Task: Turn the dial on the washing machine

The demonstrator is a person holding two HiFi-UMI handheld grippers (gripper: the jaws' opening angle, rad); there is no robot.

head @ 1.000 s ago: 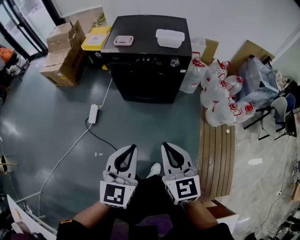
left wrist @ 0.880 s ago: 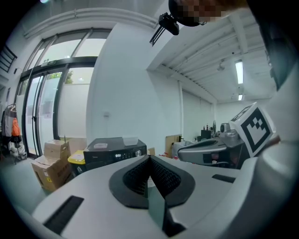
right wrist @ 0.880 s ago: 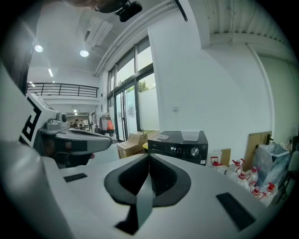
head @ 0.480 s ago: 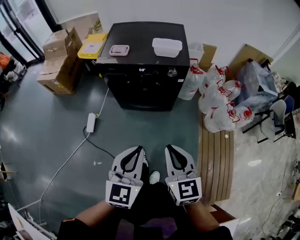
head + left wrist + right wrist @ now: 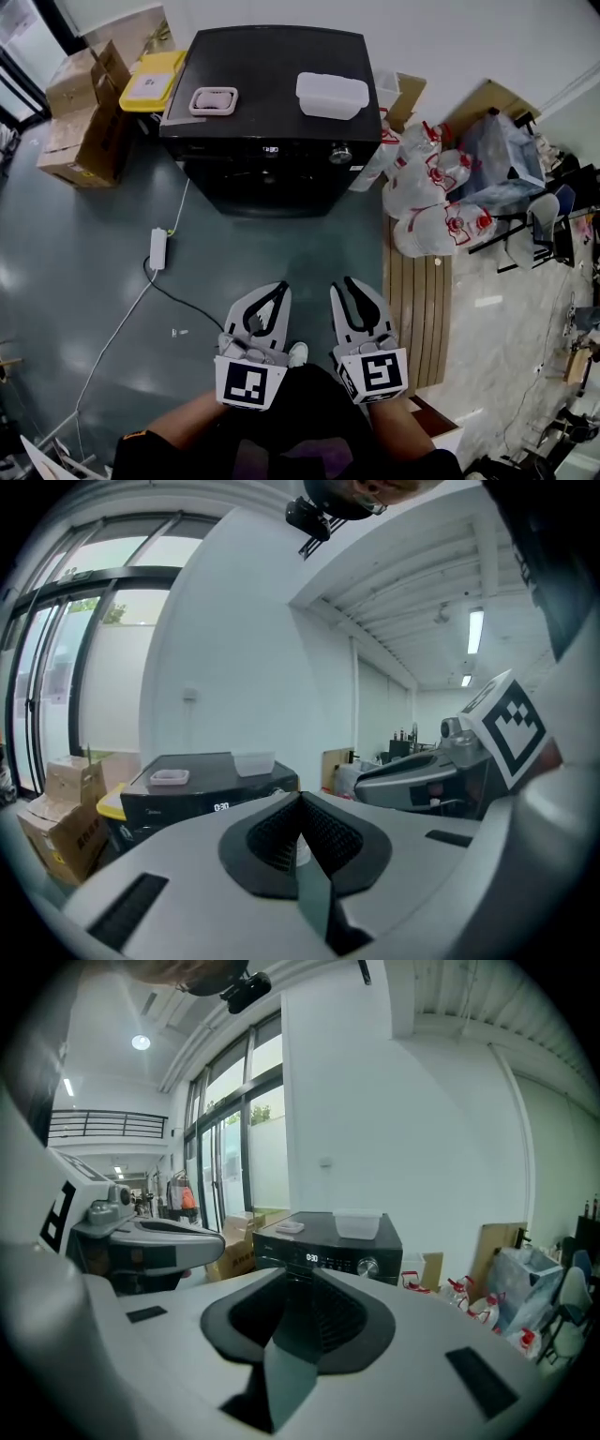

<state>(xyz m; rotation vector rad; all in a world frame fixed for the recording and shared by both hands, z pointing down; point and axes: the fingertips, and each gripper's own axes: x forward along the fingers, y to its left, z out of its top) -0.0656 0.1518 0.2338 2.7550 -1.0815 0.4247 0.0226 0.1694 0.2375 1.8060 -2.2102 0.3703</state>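
Cardboard boxes stand at the far left on the grey floor, with a yellow bin beside them against the washing machine. A white power strip lies on the floor in front, its cable trailing toward the person. The black washing machine sits against the wall; a pink tray and a clear lidded container rest on its top. The dial is on the front panel, toward the right end, just right of the lit display. Nothing touches it.

Both grippers are held low, well apart from the machine and pointing toward it. The left gripper has its jaws pressed together on nothing. The right gripper, just beside it, has its jaws opening to a narrow gap, with nothing between them. Farther right, large water bottles lie piled above a wooden pallet.
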